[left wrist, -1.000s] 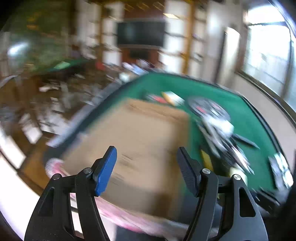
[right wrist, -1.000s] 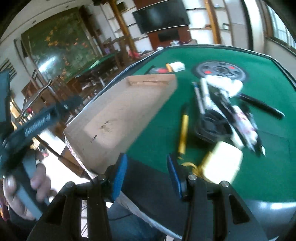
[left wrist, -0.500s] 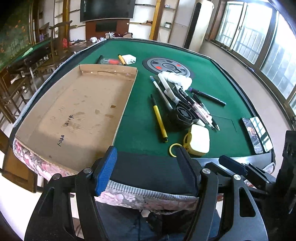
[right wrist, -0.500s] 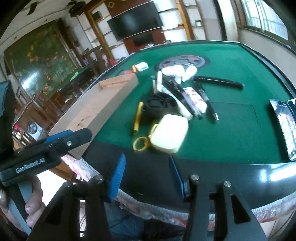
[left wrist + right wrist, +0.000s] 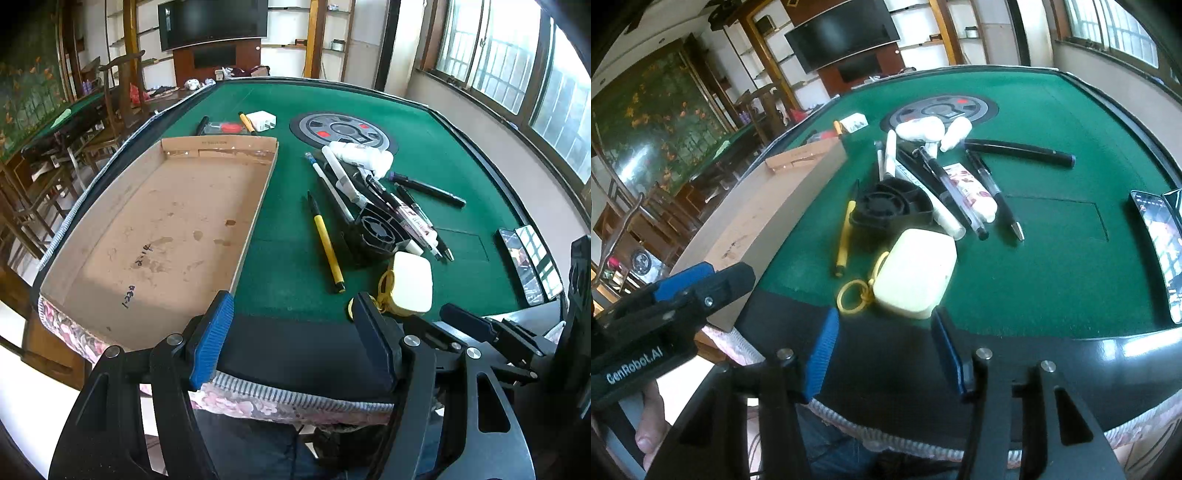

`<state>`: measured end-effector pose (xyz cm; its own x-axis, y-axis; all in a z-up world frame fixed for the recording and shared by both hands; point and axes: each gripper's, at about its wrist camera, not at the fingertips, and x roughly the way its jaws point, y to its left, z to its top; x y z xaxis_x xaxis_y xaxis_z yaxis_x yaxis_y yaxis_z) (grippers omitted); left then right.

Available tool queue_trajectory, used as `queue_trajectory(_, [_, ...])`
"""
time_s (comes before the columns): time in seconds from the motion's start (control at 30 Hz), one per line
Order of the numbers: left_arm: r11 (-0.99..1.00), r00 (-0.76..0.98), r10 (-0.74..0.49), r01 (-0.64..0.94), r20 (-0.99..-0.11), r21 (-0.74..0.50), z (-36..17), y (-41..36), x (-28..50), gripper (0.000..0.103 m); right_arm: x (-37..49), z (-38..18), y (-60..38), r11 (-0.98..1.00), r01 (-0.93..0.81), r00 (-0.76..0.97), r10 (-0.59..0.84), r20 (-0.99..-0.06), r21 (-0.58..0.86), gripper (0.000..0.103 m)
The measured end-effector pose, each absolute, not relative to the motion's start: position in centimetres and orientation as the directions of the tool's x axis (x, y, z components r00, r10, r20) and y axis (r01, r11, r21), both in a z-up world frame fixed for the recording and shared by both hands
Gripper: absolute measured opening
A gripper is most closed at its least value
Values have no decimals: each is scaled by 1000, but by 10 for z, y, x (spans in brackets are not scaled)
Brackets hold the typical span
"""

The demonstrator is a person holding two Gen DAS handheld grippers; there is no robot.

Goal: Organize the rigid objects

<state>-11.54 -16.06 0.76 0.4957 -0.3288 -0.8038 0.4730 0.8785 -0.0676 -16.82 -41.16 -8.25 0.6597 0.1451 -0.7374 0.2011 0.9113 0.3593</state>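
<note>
A green felt tabletop (image 5: 424,122) with a black padded rim carries a shallow brown cardboard tray (image 5: 159,229) on its left side, with nothing lying in it. To the right of the tray lies a heap of rigid things: a yellow-and-black pen (image 5: 327,243) lies apart on the felt just left of a black round fan-like part (image 5: 376,230), over which several white and black pens (image 5: 406,206) are piled, with white tubes (image 5: 362,155) at the far end. A pale yellow rounded plastic case (image 5: 916,273) with a yellow ring loop (image 5: 851,297) lies nearest, close to the rim. A long black pen (image 5: 1019,149) lies alone at the far right, and two phones (image 5: 528,262) rest at the right edge. The left hand-held gripper (image 5: 295,339) hangs over the near rim with its jaws wide apart and nothing between them. The right hand-held gripper (image 5: 882,345) sits just short of the yellow case; its jaws have just been opening and stand apart, holding nothing.
</note>
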Motion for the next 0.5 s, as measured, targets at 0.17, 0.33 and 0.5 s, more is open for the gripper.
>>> queue_trajectory(0.17, [880, 485, -327, 470, -811, -74, 5, -162, -106, 67, -165, -83, -411, 909, 227, 650, 127, -750, 350, 53])
queue_trajectory(0.33, [879, 464, -340, 465, -818, -102, 7, -161, -97, 67, -161, -83, -416, 896, 266, 636, 114, -763, 355, 53])
queue_trajectory(0.5, [874, 457, -350, 473, -818, -110, 8, -165, -87, 67, -151, -90, -416, 890, 323, 602, 69, -796, 321, 53])
